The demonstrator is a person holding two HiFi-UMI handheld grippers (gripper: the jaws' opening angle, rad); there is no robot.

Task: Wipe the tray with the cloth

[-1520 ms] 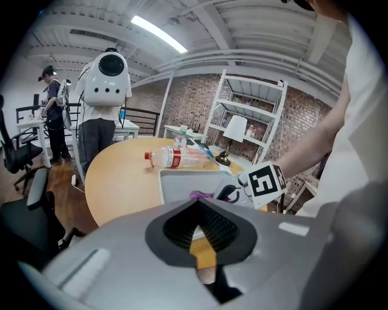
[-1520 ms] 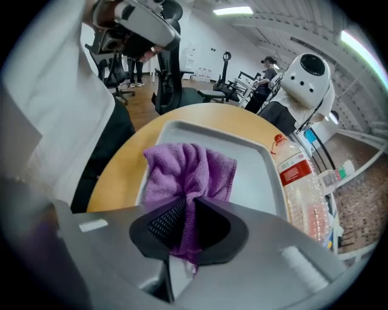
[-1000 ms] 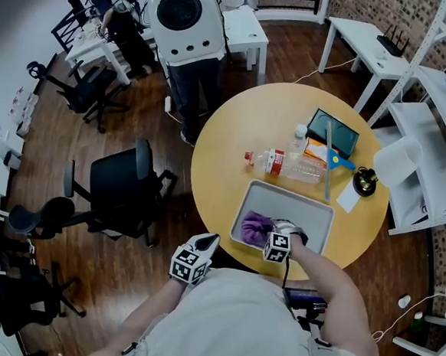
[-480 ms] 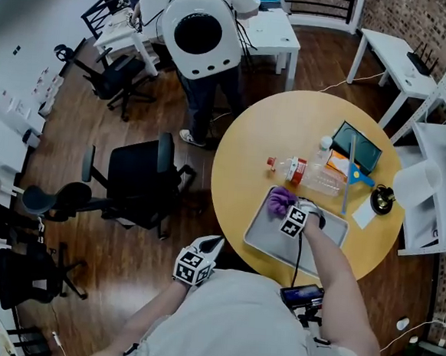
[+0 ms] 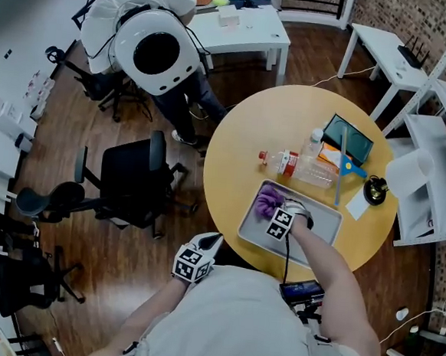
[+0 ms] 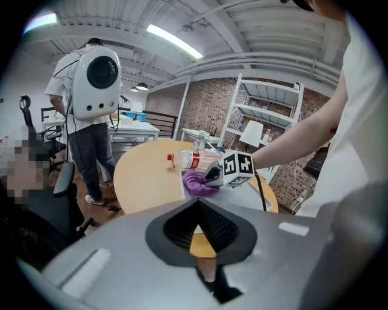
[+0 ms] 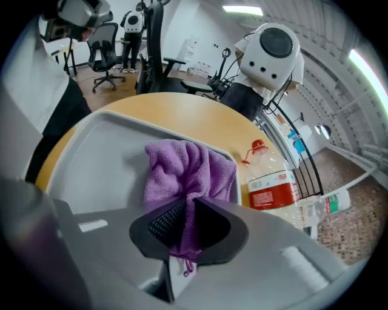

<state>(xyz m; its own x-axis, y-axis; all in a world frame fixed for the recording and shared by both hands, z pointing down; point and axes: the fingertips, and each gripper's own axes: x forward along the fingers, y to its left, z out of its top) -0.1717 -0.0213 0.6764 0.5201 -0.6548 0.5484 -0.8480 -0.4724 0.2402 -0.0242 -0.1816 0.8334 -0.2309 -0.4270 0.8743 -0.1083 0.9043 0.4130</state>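
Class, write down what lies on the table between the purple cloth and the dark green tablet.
A clear plastic bottle with a red label, lying on its side. The head view shows it between the purple cloth and the tablet.

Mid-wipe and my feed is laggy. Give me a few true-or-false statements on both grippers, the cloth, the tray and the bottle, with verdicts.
1. The right gripper is shut on the purple cloth. True.
2. The cloth lies on the bare table, outside the tray. False: it rests inside the grey tray, at the corner nearest the bottle.
3. The left gripper steadies the tray's edge. False: it is held off the round table, close to the person's body, with its jaws together on nothing.
4. The plastic bottle lies on its side on the table, beside the tray. True.
5. The bottle's cap is blue. False: it is red.
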